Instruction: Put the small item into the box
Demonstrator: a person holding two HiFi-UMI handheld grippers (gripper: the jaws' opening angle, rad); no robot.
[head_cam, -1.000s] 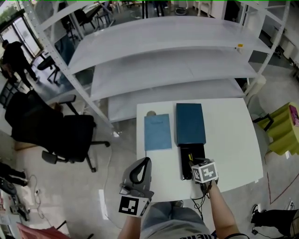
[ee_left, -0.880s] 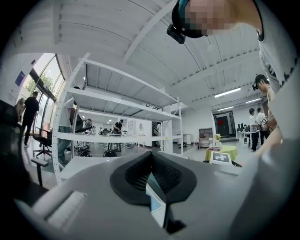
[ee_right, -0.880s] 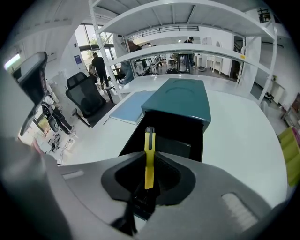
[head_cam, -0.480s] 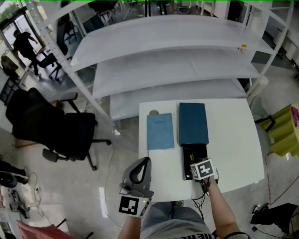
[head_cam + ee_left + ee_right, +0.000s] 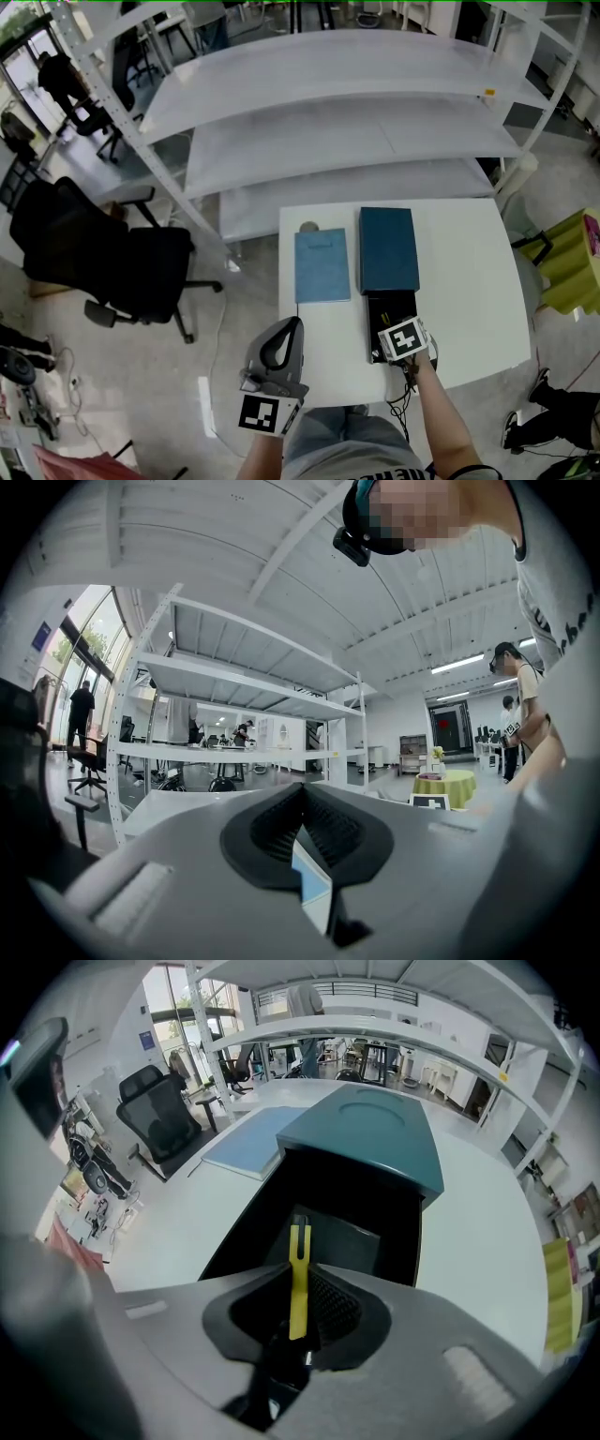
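The small item (image 5: 299,1251) is a thin, flat yellow strip with a slotted, forked tip. It stands upright, pinched between the closed jaws of your right claw (image 5: 404,340), with its tip sticking out beyond them. It hangs over the near end of the box (image 5: 281,1206), a black open tray. Whether the tip has dipped below the tray's rim is hard to judge from here. The far part of the tray runs under a dark teal cover (image 5: 387,248). Just left of that cover, a flat light blue pad (image 5: 322,265) lies on the white counter (image 5: 469,281).

Your left claw (image 5: 281,345) is off the counter's near left edge, with its jaws shut together on nothing.

Compared with a second ago, your right claw has edged slightly farther over the black tray, though some of that shift may be your head moving. Your left claw has stayed where it was, and the box, cover and pad have not moved.
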